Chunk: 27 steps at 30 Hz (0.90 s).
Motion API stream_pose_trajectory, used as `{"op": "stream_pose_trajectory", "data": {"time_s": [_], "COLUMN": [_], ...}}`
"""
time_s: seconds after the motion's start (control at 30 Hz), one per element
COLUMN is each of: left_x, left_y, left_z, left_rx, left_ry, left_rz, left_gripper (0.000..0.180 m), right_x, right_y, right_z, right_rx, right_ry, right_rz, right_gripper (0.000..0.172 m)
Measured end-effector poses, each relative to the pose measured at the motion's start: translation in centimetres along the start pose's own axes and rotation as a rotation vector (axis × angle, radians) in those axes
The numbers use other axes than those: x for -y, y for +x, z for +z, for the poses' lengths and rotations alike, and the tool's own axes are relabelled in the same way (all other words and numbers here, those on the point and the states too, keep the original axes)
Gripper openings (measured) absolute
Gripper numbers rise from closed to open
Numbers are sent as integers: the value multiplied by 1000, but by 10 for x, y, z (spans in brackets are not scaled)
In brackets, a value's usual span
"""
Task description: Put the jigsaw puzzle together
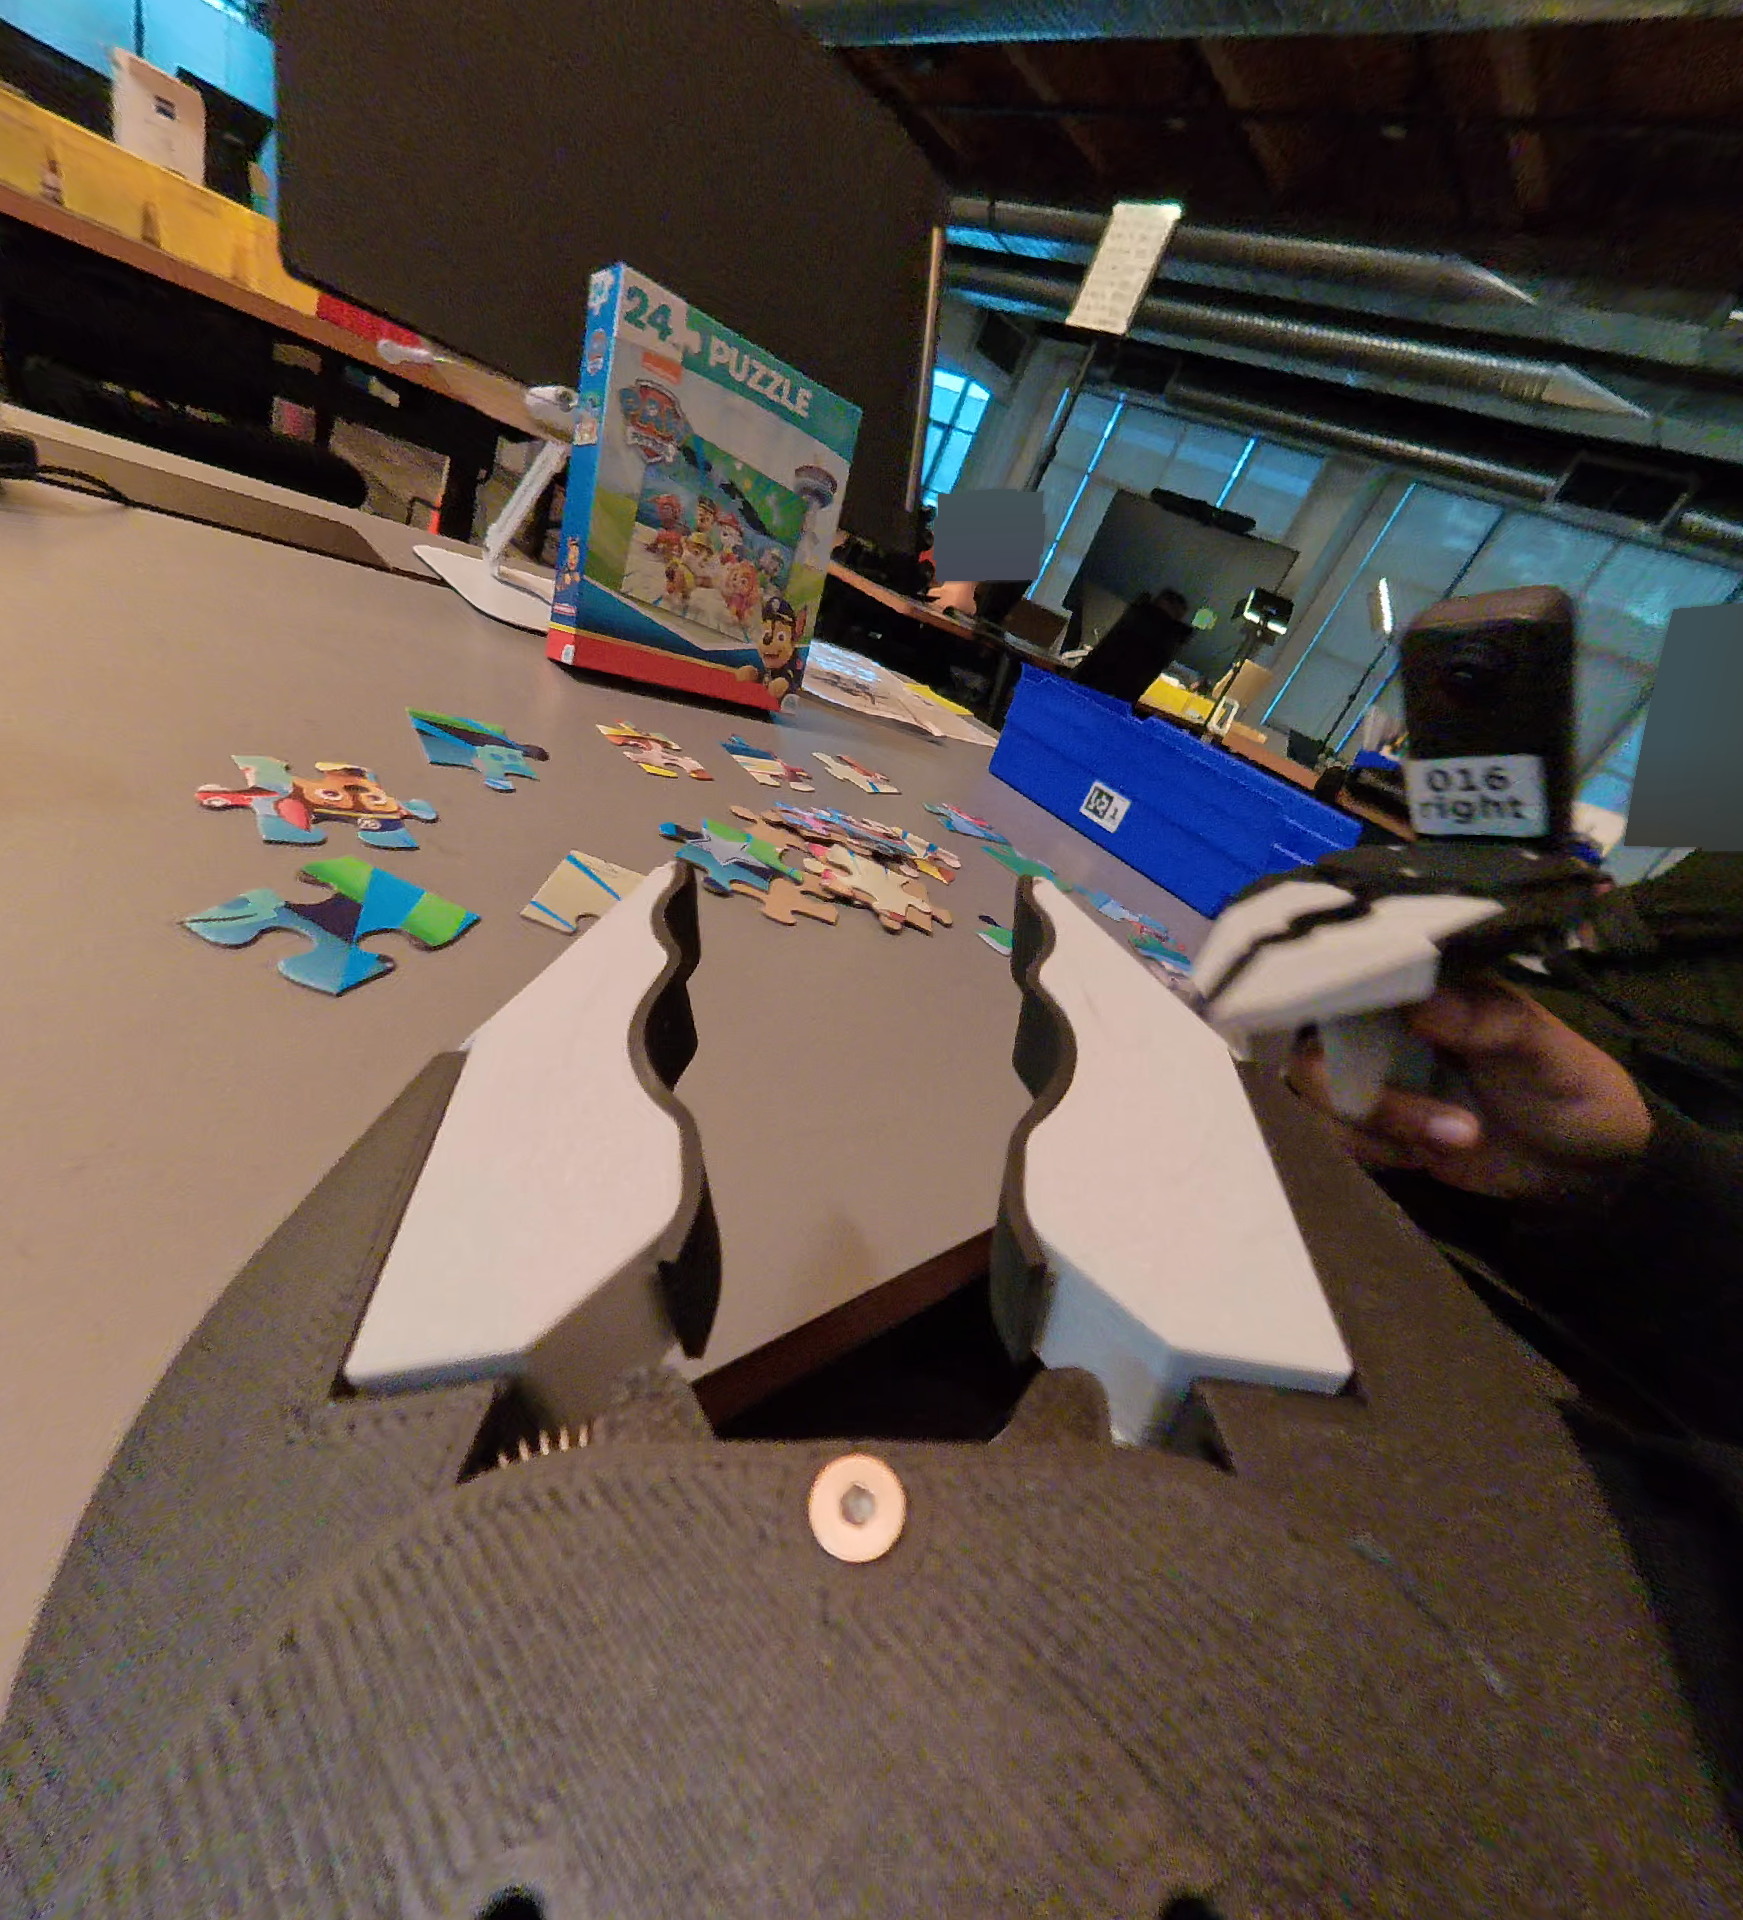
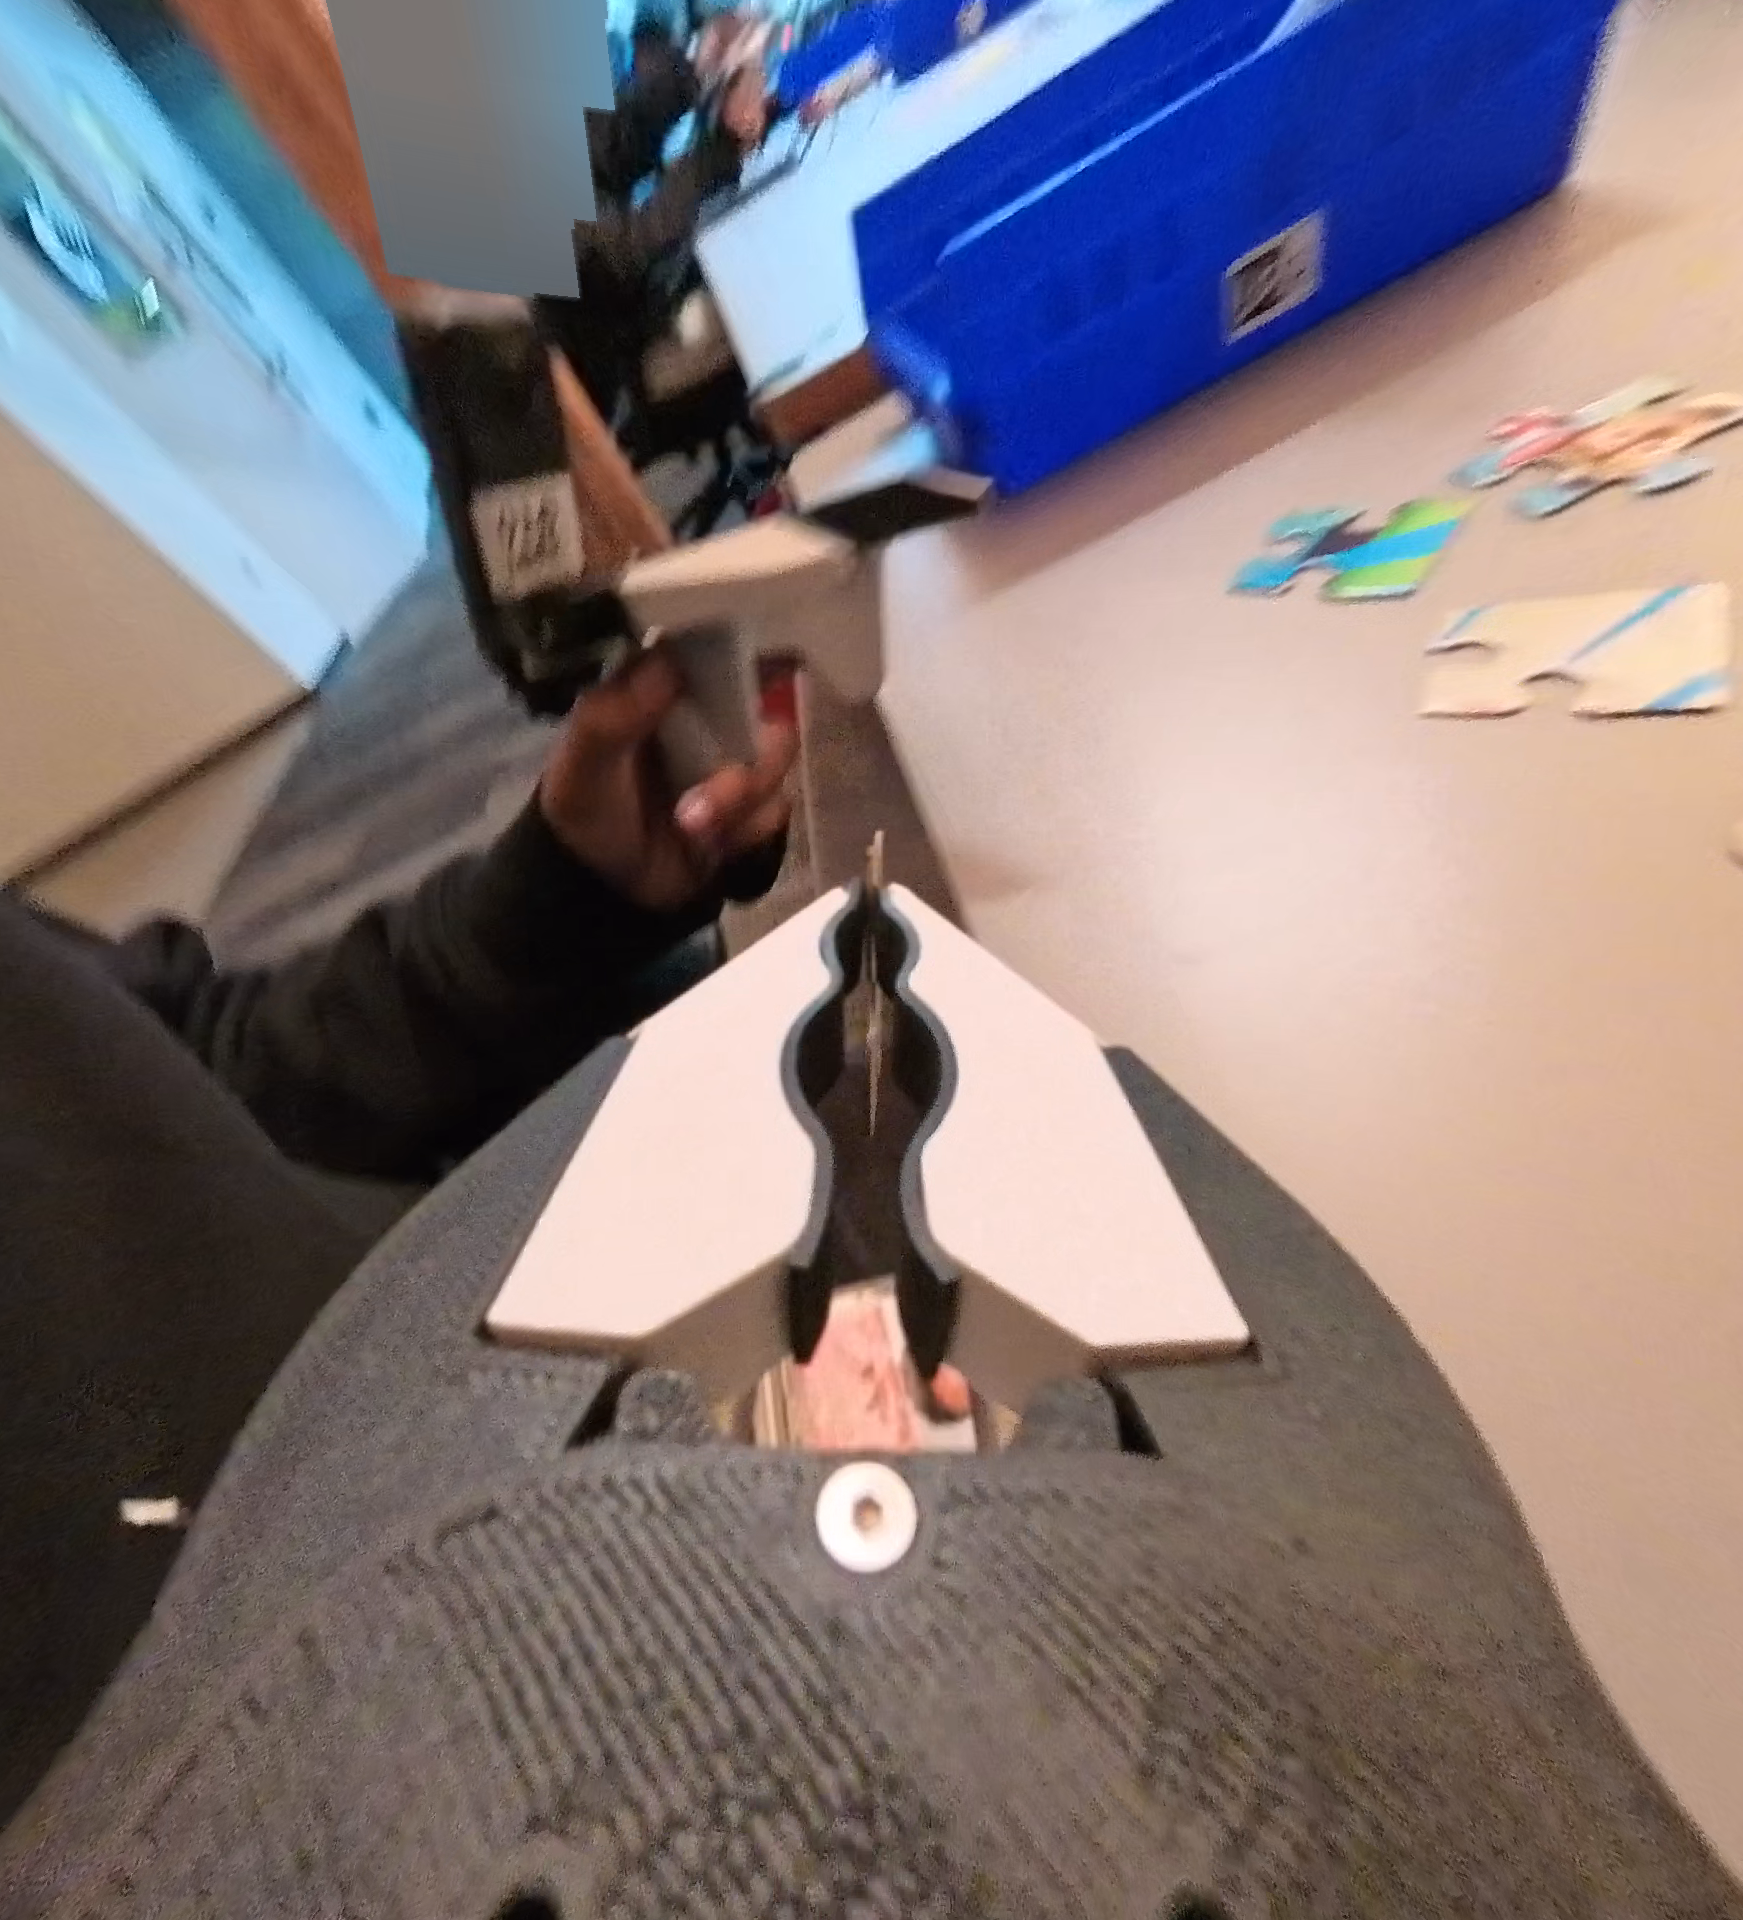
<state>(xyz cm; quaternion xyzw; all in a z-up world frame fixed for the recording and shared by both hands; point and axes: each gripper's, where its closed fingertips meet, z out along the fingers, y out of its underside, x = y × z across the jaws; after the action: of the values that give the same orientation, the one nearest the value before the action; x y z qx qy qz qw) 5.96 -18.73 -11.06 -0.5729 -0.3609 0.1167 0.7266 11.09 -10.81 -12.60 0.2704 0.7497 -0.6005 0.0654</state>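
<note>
**Left wrist view: jaws wide over bare surface, right jaws pinched on a thin piece**

Left wrist view has the left gripper (image 1: pixel 851 904) low over the grey surface (image 1: pixel 119 1039), its white fingers (image 1: pixel 576 1091) spread wide with nothing between them but bare tabletop. Just ahead of the fingertips lies a heap of loose cardboard puzzle pieces (image 1: pixel 836 857), some face down and brown. Just left of the left fingertip sits a beige puzzle piece with blue stripes (image 1: pixel 581 888); farther left are a blue-and-green puzzle piece (image 1: pixel 337 925) and an orange cartoon-dog puzzle piece (image 1: pixel 321 800). A colourful upright puzzle box (image 1: pixel 701 520) stands beyond the scatter, and a blue plastic bin (image 1: pixel 1158 790) rests to the right. The right gripper (image 1: pixel 1231 971) shows at the right edge (a hand (image 1: pixel 1490 1091) wraps its handle), held near the surface's edge.

The right wrist view is blurred. There the right gripper (image 2: pixel 872 894) has its jaws closed on a thin flat cardboard piece (image 2: pixel 877 862) standing edge-on, its tip poking out past the fingertips; its printed face cannot be made out. The gripper is tilted, above the surface's near edge. Off to the right lie the striped beige piece (image 2: pixel 1584 655) and the blue-and-green piece (image 2: pixel 1366 551), well apart from the jaws, with the blue bin (image 2: pixel 1210 260) beyond. The left gripper and the hand holding it (image 2: pixel 659 790) appear ahead on the left.
</note>
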Motion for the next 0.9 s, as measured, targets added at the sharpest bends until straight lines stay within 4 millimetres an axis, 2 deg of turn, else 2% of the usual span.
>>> {"op": "stream_pose_trajectory", "data": {"time_s": [0.1, 0.2, 0.27, 0.33, 0.4, 0.5, 0.67, 0.73, 0.8, 0.9], "left_x": [0, 0, 1, 7, 7, 8, 37, 39, 28, -10], "left_y": [-7, -14, -16, -12, -12, -18, -35, -41, -45, -39], "left_z": [-2, -4, -5, -5, 0, 17, 65, 87, 109, 138], "left_rx": [15, 48, 97, 151, 195, 200, 125, 95, 70, 8], "left_ry": [12, 14, 15, 21, 6, -31, -23, -66, -156, -389], "left_rz": [-13, 18, 103, 231, 309, 293, 215, 210, 194, 153], "left_gripper": [59, 60, 60, 60, 60, 60, 61, 59, 57, 58], "right_x": [24, 32, 33, 37, 42, 53, 77, 86, 92, 90], "right_y": [39, 66, 79, 98, 117, 145, 189, 203, 209, 211], "right_z": [11, 39, 55, 59, 51, 30, -12, -27, -38, -48], "right_rx": [-40, -27, 7, -22, -74, -168, -338, -403, -438, -466], "right_ry": [55, 39, 10, 2, -19, -53, -113, -126, -124, -117], "right_rz": [105, 218, 285, 289, 247, 144, -33, -76, -107, -147], "right_gripper": [0, 0, 2, 2, 7, 13, 20, 22, 22, 33]}}
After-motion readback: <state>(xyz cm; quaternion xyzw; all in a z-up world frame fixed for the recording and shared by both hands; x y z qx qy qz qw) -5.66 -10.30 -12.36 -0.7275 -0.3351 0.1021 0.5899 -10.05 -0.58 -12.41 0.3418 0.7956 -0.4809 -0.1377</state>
